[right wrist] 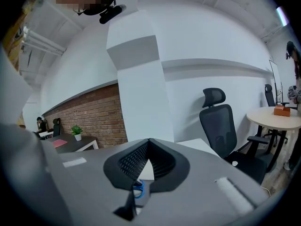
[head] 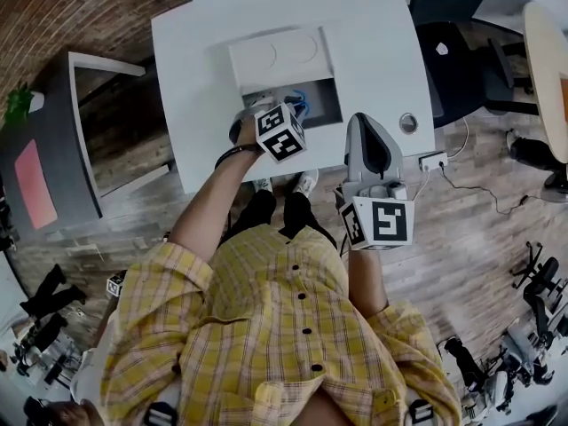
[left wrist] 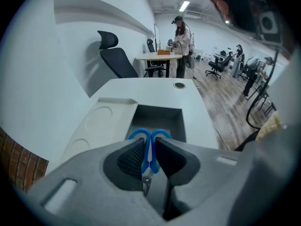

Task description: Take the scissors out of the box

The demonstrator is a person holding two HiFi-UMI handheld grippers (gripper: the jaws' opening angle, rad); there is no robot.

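Observation:
Blue-handled scissors [left wrist: 149, 147] hang upright between the pads of my left gripper [left wrist: 149, 144], handle loops up and steel tips down; the jaws are shut on them. Below them the grey box [left wrist: 162, 119] lies open on the white table [left wrist: 197, 107], its white lid [left wrist: 101, 121] folded back to the left. In the head view my left gripper [head: 277, 112] is over the box [head: 321, 103] with the scissors' blue loops [head: 299, 105] showing beside it. My right gripper [head: 366, 124] stays to the right, over the table's front edge, jaws shut and empty. A bit of the blue handle [right wrist: 138, 190] shows under my right gripper [right wrist: 149, 141].
A round cable grommet [head: 407, 122] is set in the table's right part. A black office chair [head: 453, 60] stands to the right and a round wooden table [head: 546, 51] beyond it. A power strip [head: 433, 161] lies on the floor. A dark desk [head: 40, 176] stands by the brick wall on the left.

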